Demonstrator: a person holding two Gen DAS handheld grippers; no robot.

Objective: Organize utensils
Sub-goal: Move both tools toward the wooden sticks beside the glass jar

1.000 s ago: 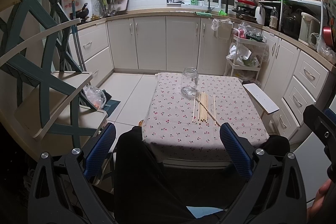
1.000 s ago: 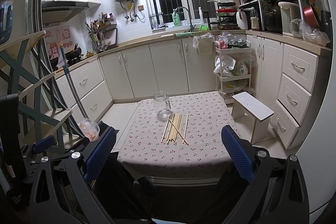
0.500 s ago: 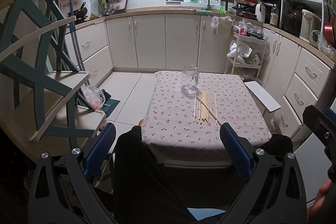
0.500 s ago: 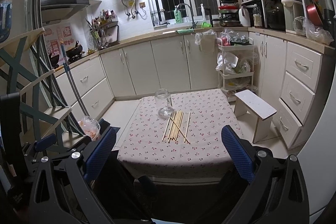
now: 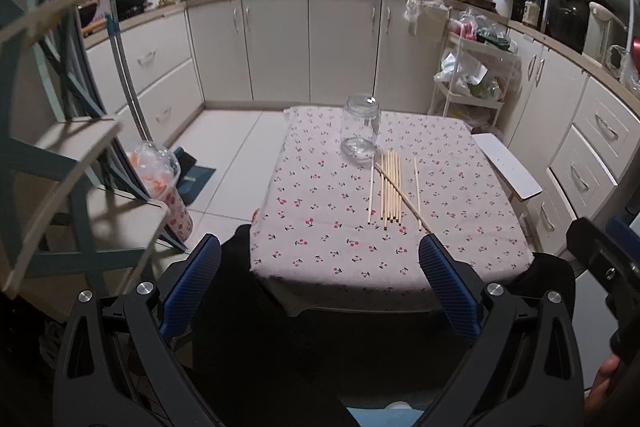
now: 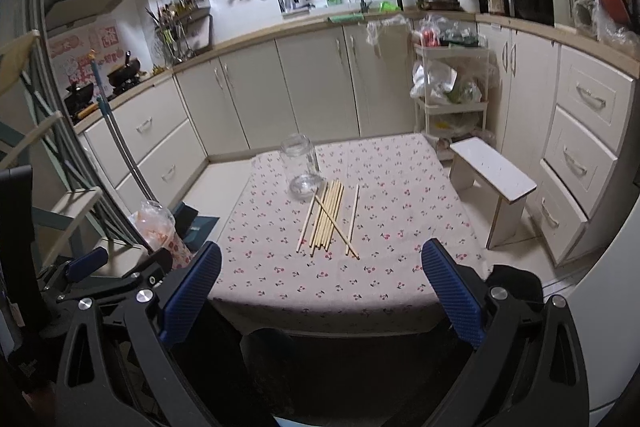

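Several wooden chopsticks (image 5: 390,189) (image 6: 330,213) lie side by side on a small table with a cherry-print cloth (image 5: 320,227) (image 6: 400,227), one stick crossing the others at a slant. Just beyond them stands an empty clear glass jar (image 5: 361,129) (image 6: 303,167), upright. My left gripper (image 5: 320,279) is open, held short of the table's near edge with nothing between its blue pads. My right gripper (image 6: 320,287) is open too, also back from the near edge and empty. The left gripper's body shows at the lower left of the right wrist view.
A white stool (image 5: 508,167) (image 6: 494,183) stands right of the table. A teal and wood shelf frame (image 5: 72,163) and a cup of orange bits (image 5: 160,179) are at the left. Cabinets, a cart with bags (image 6: 450,87) and drawers ring the room.
Both grippers have moved forward toward the table, so the table, jar and chopsticks look nearer and lower. Both stay open.
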